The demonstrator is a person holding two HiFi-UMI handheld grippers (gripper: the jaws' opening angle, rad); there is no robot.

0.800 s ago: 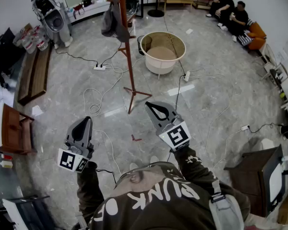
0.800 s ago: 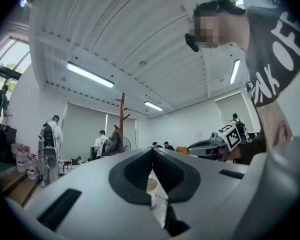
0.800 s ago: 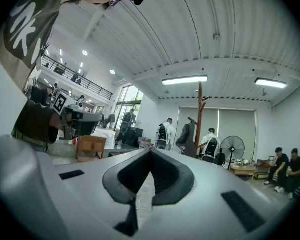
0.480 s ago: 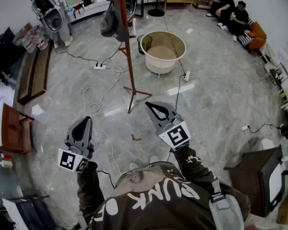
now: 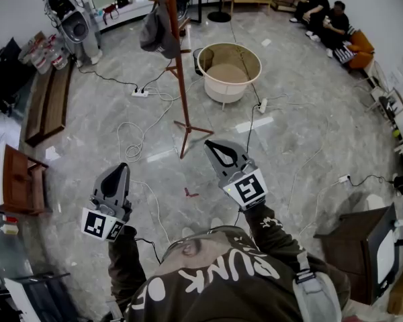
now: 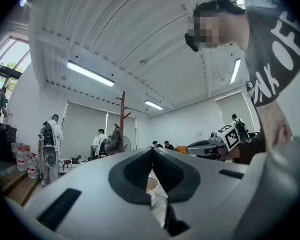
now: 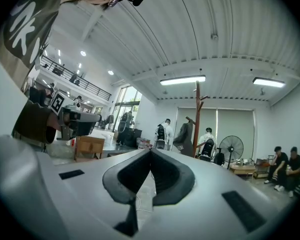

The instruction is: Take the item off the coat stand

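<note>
We see the item [image 5: 154, 32], dark grey, soft and slumped, hanging from a peg on the left side of the coat stand [image 5: 178, 79], a slim reddish-brown wooden pole standing upright on splayed feet. Both stand well ahead of our left gripper [image 5: 117, 171] and right gripper [image 5: 215, 147], touching neither. From the left gripper the item sits ahead and slightly left; from the right gripper, ahead and slightly right
</note>
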